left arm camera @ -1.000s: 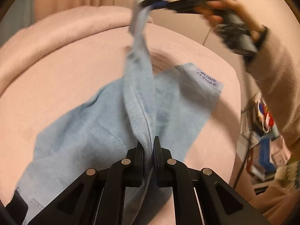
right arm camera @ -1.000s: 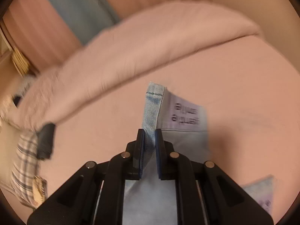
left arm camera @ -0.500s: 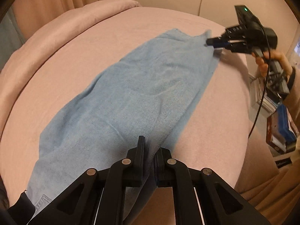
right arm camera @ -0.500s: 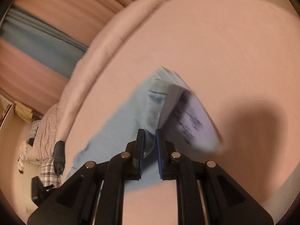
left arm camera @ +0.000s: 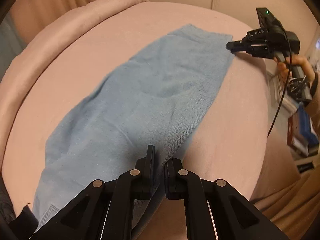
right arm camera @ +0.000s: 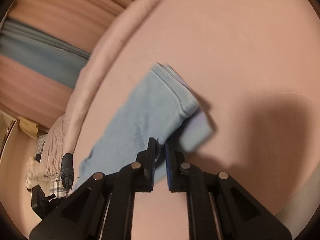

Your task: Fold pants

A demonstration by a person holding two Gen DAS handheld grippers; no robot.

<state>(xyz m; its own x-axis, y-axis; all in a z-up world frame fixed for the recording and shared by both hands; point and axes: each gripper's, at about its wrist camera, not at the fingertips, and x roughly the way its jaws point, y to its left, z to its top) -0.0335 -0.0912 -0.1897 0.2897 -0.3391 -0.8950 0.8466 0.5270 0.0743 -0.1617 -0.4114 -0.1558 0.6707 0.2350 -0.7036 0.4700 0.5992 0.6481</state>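
Light blue pants lie flat and lengthwise on a pink bed, folded leg over leg. My left gripper is shut on the near edge of the fabric. My right gripper sits at the far hem corner in the left wrist view. In the right wrist view the right gripper has a narrow gap between its fingers, with the pants' hem lying just ahead and fabric between the fingertips.
A rolled pink duvet runs along the far left side of the bed. Books and clutter stand beyond the bed's right edge. A plaid cloth and dark items lie off the bed's far side.
The lifted leg has been laid down flat across the bed. The right gripper swung from high above down to the far hem. Its fingers have parted slightly.
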